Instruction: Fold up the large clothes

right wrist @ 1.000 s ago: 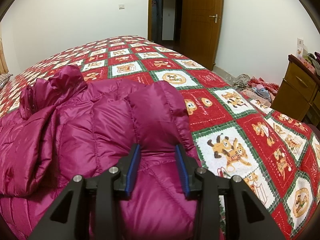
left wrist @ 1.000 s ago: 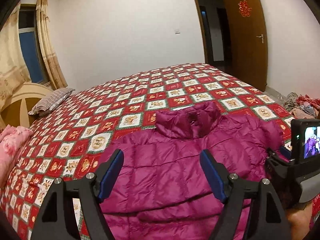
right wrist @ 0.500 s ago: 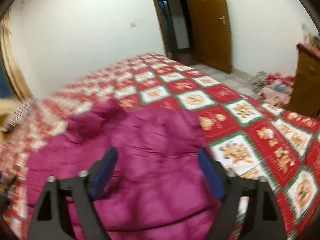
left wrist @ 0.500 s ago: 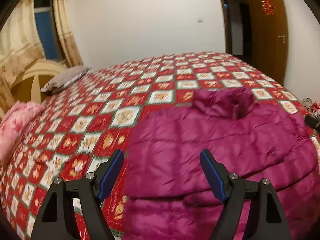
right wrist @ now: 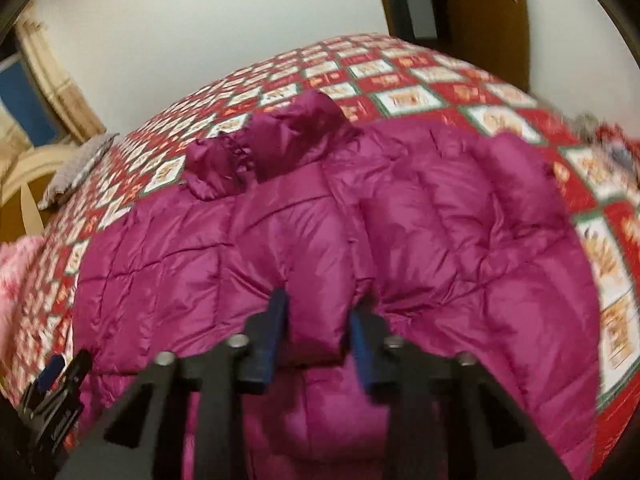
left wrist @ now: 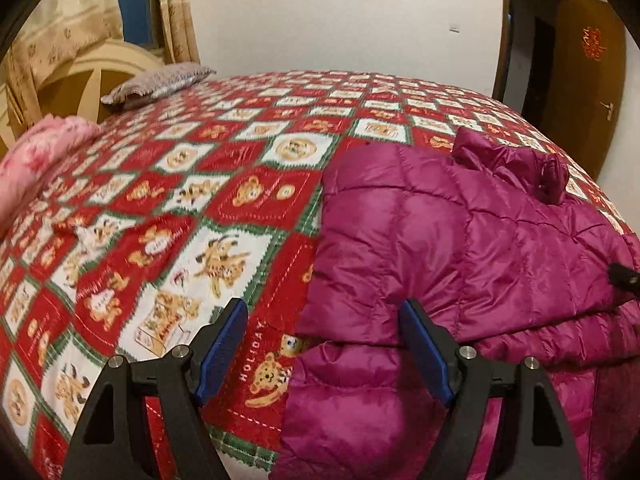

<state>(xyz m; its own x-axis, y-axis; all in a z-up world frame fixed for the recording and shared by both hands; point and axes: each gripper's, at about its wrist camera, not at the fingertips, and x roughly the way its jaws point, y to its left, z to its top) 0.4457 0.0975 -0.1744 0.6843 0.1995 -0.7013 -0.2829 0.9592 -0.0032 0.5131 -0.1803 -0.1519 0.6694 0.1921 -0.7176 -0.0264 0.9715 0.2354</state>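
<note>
Two claws in my control: left claw (left wrist: 324,350) stands wide above the jacket's (left wrist: 460,248) left edge; right claw (right wrist: 318,334), jaws just closed, pinches a jacket fold. Jacket lies on the bed (left wrist: 200,200).

Warm, even indoor light fills both views, with no hard shadows. The glossy magenta quilted puffer jacket (left wrist: 460,248) carries soft sheen. The left wrist view is fairly sharp, slightly smeared far left of its tongs. The right wrist view is motion-blurred throughout. Fisheye bending and dark vignetted corners frame both.
</note>
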